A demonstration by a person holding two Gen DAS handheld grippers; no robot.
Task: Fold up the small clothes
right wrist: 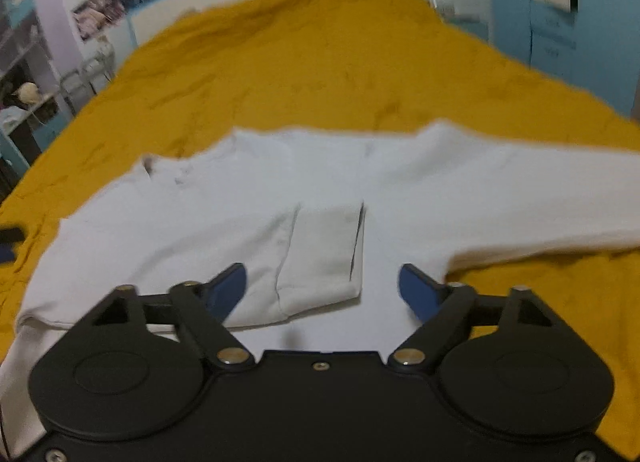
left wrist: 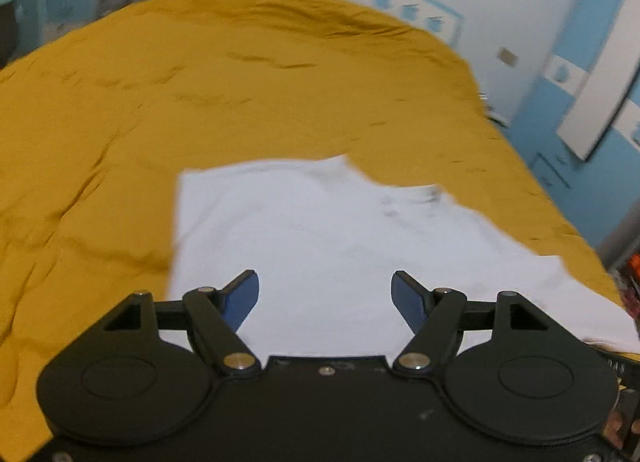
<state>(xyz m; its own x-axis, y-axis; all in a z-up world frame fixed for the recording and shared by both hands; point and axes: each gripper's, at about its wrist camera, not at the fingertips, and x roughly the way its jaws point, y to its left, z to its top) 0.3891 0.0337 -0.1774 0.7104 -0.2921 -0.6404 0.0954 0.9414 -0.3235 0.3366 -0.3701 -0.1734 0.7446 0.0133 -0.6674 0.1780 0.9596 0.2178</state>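
One white garment point(right wrist: 248, 222) lies spread on one mustard-yellow bed cover point(right wrist: 320, 70), at its near end. Right wrist view: one sleeve point(right wrist: 540, 198) extends to the right, and a second sleeve point(right wrist: 320, 258) is folded inward across the body, its cuff nearest the camera. The neckline point(right wrist: 160, 170) sits at the left; the picture is blurred, so its dark marks cannot be read. Two grippers are in use. The left gripper point(left wrist: 325, 298) hangs over the garment's body with jaws apart and nothing between its two blue pads point(left wrist: 242, 302). The right gripper point(right wrist: 320, 290) likewise stands apart-jawed, its fingers either side of the folded sleeve, not pressing it.
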